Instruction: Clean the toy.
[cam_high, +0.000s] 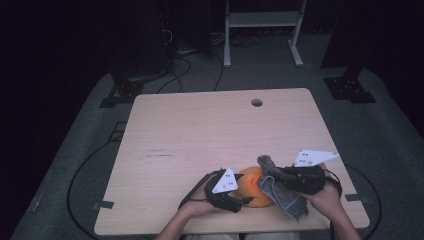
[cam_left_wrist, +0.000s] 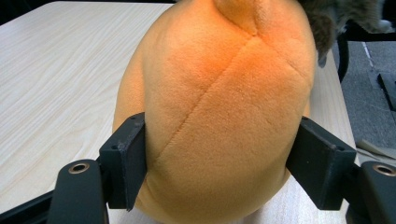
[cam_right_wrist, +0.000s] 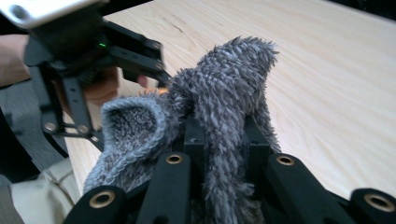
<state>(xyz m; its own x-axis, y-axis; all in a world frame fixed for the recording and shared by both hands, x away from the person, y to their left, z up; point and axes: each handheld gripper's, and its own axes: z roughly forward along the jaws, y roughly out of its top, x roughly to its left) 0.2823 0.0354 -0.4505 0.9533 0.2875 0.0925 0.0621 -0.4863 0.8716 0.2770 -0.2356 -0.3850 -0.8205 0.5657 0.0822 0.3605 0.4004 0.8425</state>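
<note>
Left tongs (cam_left_wrist: 219, 172) pinch the orange plush (cam_left_wrist: 219, 102) — right tongs (cam_right_wrist: 224, 140) pinch the grey cloth (cam_right_wrist: 224, 88).

Square, pale wood-laminate table (cam_high: 200, 135) with rounded corners, standing on grey carpeted floor (cam_high: 395, 150). Small round cable hole (cam_high: 257, 102) near the far edge, about 1 o'clock from the table's centre. Faint dark scuff marks (cam_high: 159, 152) at roughly 9 o'clock. Rounded orange plush toy (cam_high: 254, 187) resting on the top near the front edge, about 5 o'clock. Fuzzy grey knitted cloth (cam_high: 280, 192) just beside the plush on its 3 o'clock side, touching it; whether it lies on the tabletop cannot be told.
</note>
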